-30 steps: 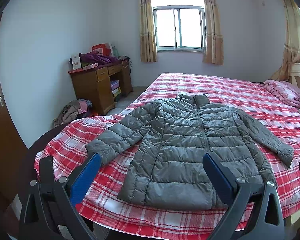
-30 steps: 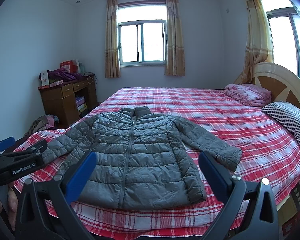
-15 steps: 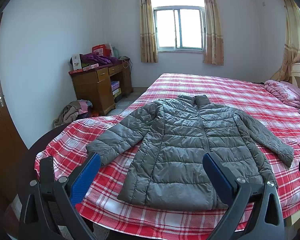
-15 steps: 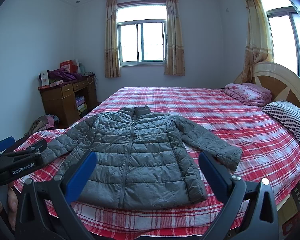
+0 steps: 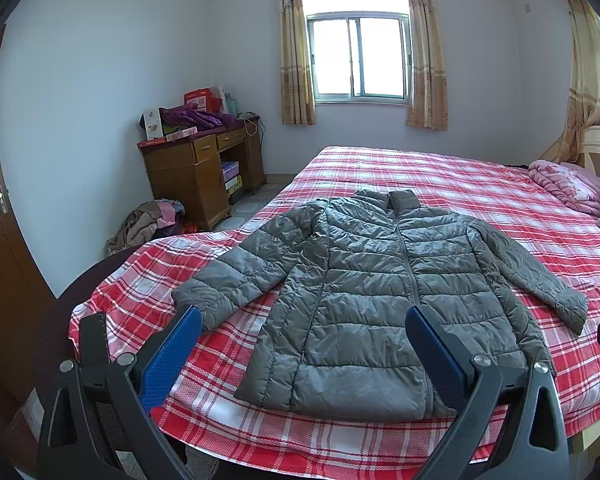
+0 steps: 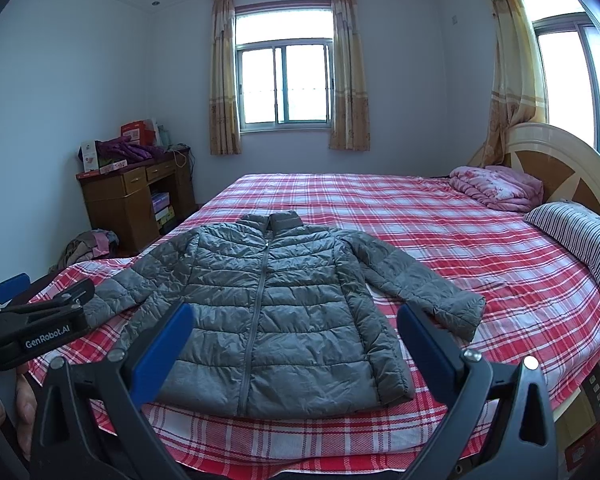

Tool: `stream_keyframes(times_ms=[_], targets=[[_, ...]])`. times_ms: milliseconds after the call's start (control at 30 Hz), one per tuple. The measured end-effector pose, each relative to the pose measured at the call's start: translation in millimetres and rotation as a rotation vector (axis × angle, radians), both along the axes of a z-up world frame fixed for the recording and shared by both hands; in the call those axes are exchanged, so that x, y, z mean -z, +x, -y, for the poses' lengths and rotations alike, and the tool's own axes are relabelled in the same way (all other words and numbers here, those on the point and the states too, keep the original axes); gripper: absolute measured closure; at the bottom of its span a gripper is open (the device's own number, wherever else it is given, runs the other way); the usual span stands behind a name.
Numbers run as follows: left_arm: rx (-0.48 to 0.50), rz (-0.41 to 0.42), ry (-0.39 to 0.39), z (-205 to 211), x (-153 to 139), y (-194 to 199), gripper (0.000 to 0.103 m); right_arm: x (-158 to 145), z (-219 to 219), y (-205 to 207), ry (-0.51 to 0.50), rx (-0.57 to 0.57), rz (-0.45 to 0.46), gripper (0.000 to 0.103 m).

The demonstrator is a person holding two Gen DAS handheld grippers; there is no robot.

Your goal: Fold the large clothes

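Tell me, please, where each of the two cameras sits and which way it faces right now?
Left wrist: on the left gripper, at the bed's foot, facing the grey jacket and far window; its own open blue-padded fingers show.
Right wrist: on the right gripper, facing the same way from further right, with the headboard in sight; its open fingers show, plus the left gripper's side at the left edge.
Shared: jacket, plaid bed, window, wooden desk.
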State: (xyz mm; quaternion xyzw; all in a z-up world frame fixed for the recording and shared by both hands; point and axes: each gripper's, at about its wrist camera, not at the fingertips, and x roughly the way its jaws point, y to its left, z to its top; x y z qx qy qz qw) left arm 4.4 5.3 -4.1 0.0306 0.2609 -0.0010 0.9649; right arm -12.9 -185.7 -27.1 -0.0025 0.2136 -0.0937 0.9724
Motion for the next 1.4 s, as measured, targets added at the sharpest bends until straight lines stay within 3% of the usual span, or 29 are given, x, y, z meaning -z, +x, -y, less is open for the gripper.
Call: stream_keyframes(times_ms=[867, 1067, 1400], targets=[[0.019, -0.018, -0.009, -2, 10, 15, 0.001, 8, 7, 7, 0.034, -0.012, -0.016, 0.000], [0.027, -0.038, 0.018, 2, 38, 62, 0.001, 28, 48, 29, 0.089, 0.047, -0.057, 0.000], [0.017, -0.131, 0.077, 16, 89, 170, 0.001, 84, 180, 65, 0.271, 0.268, -0.131, 0.000]])
